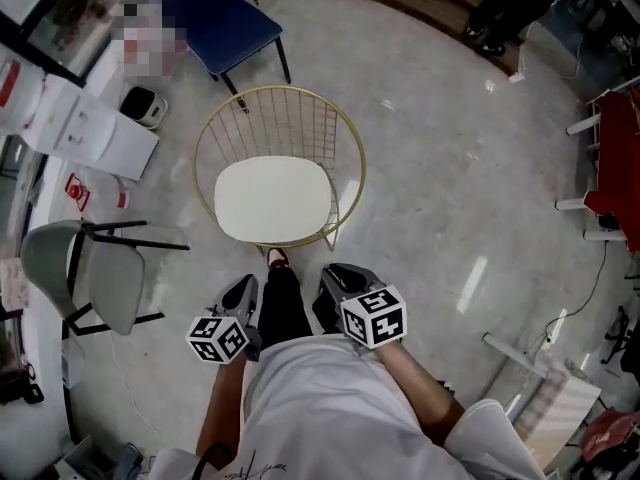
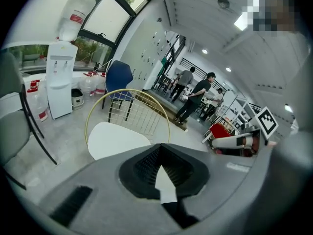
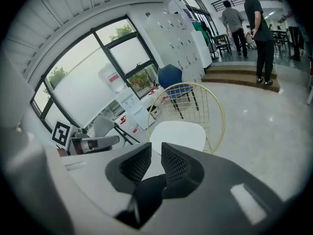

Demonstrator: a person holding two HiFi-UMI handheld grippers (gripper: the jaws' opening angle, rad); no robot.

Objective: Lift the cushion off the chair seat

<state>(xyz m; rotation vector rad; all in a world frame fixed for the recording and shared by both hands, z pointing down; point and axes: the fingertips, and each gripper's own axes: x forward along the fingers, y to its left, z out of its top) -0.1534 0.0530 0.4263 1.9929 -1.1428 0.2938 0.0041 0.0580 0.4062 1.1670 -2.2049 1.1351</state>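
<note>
- The left gripper [image 2: 159,169] has its two black, rib-textured pads [image 2: 145,165] pressed together at the tips, with nothing between them.
- The right gripper [image 3: 155,161] has its pads [image 3: 136,163], of the same ridged black make, standing a narrow slit apart with nothing in the gap.
- Both grippers have smooth grey moulded bodies, and each carries a cube [image 1: 373,316] of black-and-white square markers.
- The cushion [image 1: 272,198] is a flat, cream pad shaped as a rounded square with a smooth surface. It lies ahead of both sets of fingertips and well apart from them, untouched.
- The cushion rests on the seat of the chair [image 1: 285,118], a round shell of thin gold wire. A hoop forms the rim, and the upright rods of the back rise beyond the cushion, on the far side from the fingers.
- A dark trouser leg [image 1: 281,303] and a shoe tip lie between the two grippers, just short of the chair's near rim.
- The floor [image 1: 450,168] under the fingers is glossy pale stone with a mottled look.
- A grey plastic chair [image 1: 100,273] on black legs stands off to the left of the left fingers.
- A blue chair [image 1: 225,13] stands beyond the wire back.
</note>
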